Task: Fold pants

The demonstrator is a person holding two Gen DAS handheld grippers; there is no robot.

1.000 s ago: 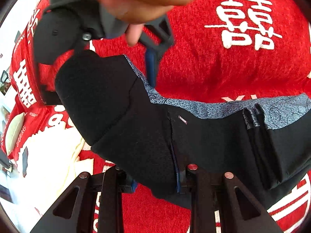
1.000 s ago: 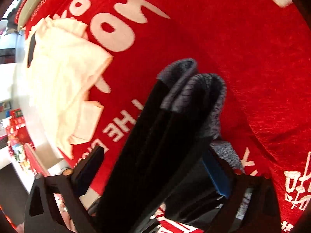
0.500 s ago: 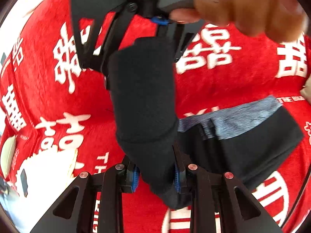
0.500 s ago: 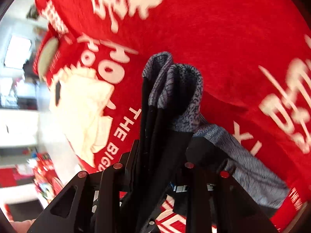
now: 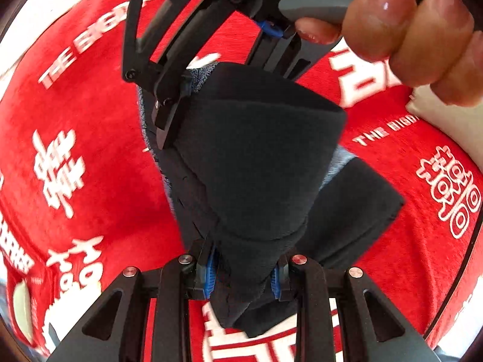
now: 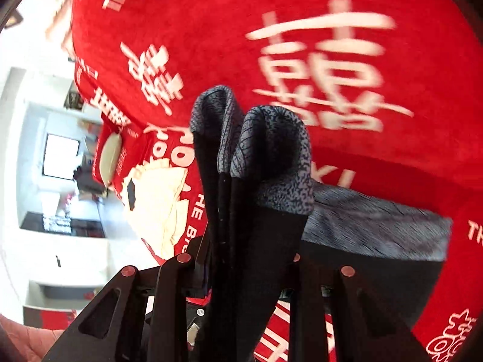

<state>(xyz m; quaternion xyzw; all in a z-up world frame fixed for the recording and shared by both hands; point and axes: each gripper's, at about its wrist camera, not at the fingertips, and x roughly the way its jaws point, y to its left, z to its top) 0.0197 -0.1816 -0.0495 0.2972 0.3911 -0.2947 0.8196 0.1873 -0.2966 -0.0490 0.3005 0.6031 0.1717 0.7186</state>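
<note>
A second ago the black pants (image 5: 259, 163) lay stretched along the red blanket (image 5: 90, 126) and the right gripper (image 6: 250, 271) was only half closed around the grey waistband; now both grippers are clamped on thick cloth and have lifted it off the blanket. The left gripper (image 5: 244, 277) pinches the folded dark end, and part of the pants, it seems, still rests below, so the next fold is probably being carried over
</note>
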